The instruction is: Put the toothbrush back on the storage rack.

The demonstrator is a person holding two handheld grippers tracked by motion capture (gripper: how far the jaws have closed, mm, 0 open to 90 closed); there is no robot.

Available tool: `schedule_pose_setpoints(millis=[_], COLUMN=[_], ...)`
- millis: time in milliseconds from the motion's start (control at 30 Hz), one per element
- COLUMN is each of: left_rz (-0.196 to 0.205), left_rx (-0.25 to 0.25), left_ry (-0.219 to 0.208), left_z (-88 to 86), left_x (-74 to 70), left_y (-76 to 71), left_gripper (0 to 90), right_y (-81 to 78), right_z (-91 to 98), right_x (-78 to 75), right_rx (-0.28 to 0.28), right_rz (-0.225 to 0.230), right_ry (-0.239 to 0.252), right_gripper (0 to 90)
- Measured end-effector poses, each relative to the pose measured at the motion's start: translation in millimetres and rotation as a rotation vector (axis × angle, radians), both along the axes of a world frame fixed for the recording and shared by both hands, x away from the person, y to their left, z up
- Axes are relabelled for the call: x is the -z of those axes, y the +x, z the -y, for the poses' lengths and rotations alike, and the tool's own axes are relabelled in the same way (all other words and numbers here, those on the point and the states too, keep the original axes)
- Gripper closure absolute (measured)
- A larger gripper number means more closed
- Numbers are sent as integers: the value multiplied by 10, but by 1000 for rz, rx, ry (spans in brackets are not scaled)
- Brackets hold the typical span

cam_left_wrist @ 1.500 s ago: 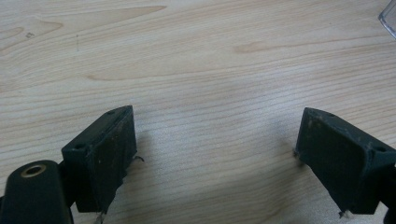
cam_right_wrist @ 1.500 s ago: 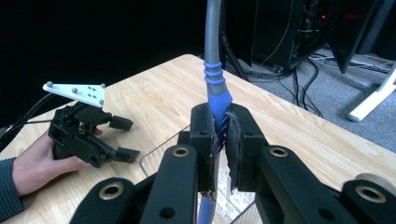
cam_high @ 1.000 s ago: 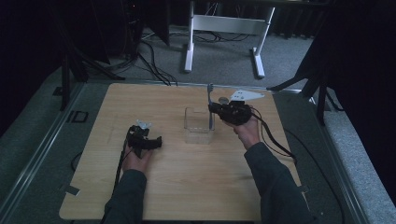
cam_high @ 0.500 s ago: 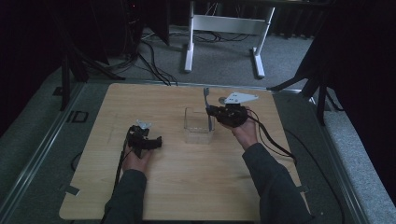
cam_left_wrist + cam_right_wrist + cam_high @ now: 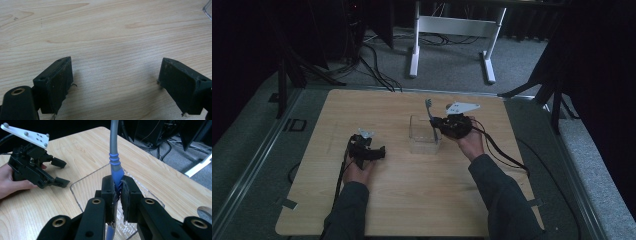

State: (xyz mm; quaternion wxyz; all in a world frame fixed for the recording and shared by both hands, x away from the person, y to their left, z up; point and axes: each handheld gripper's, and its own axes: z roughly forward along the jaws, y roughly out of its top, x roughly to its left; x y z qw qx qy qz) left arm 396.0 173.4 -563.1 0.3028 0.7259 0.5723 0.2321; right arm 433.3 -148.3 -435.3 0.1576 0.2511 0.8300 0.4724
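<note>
My right gripper (image 5: 436,125) (image 5: 118,192) is shut on a long utensil (image 5: 115,162) with a grey shaft and a blue ribbed grip. The utensil (image 5: 428,107) stands nearly upright, its lower end inside a clear plastic container (image 5: 422,145) (image 5: 75,192) at the table's middle. Its top end is cut off in the right gripper view. My left gripper (image 5: 379,151) (image 5: 115,85) (image 5: 62,173) rests low over the wood to the left of the container, open, with only bare table between its fingers.
The wooden table (image 5: 412,200) sits on a grey floor. A white stand (image 5: 452,25) and cables (image 5: 372,55) lie beyond its far edge. One corner of the container (image 5: 208,10) shows in the left gripper view.
My right gripper has drifted slightly left with the utensil, closer over the container. The left gripper has stayed still.
</note>
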Motion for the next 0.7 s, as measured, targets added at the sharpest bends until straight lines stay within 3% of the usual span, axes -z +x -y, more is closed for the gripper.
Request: schedule_pose_setpoints(millis=[433, 500, 533, 567, 667, 700], left_rz=[0, 0, 0, 0, 0, 0], left_rx=[0, 0, 0, 0, 0, 0], left_ry=[0, 0, 1, 1, 0, 0], left_z=[0, 0, 0, 0, 0, 0], left_x=[0, 0, 0, 0, 0, 0], left_y=[0, 0, 0, 0, 0, 0], left_gripper=[124, 124, 124, 124, 124, 124], right_y=[15, 16, 23, 23, 29, 29], right_z=[-38, -41, -42, -42, -14, -14], right_x=[72, 86, 105, 105, 139, 139], right_rx=[2, -9, -41, -41, -53, -53], right_rz=[-17, -25, -51, -51, -86, -86], right_ry=[-43, -52, -58, -58, -59, -59], right_gripper=[809, 774, 625, 625, 468, 468])
